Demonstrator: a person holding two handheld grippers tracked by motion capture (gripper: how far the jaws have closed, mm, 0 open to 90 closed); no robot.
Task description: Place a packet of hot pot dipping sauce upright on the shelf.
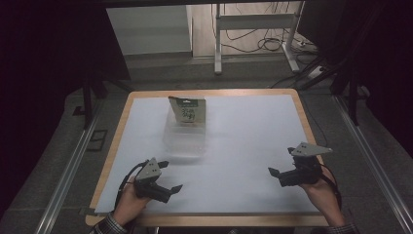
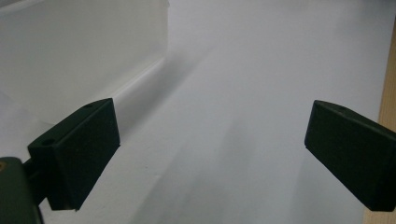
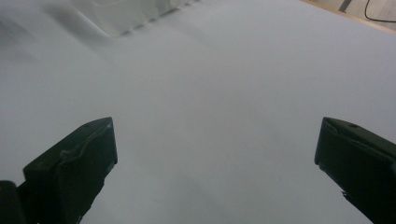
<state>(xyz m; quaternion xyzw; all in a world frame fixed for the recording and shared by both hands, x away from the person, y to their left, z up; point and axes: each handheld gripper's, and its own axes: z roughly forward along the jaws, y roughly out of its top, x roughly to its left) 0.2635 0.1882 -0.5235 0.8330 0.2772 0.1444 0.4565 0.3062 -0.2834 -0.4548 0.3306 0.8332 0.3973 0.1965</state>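
A clear plastic box [image 1: 185,141] sits on the white sheet at mid-table, and a pouch [image 1: 188,112] with a green top and dark print stands upright at its far end. My left gripper [image 1: 171,175] is open near the front left, just in front of the box, holding nothing. In the left gripper view the left gripper [image 2: 210,130] has its jaws spread wide, and the box wall [image 2: 79,56] rises at upper left. My right gripper [image 1: 282,161] is open at the front right, well apart from the box. The right gripper [image 3: 215,144] is empty in its own view, where the box [image 3: 130,14] lies far off.
A white sheet [image 1: 243,126] covers the wooden table [image 1: 117,126], whose rim shows around it. Metal rails run along the floor on both sides. Behind the table stand a white frame [image 1: 253,22] and loose cables [image 1: 272,44]. Dark curtains hang at left and right.
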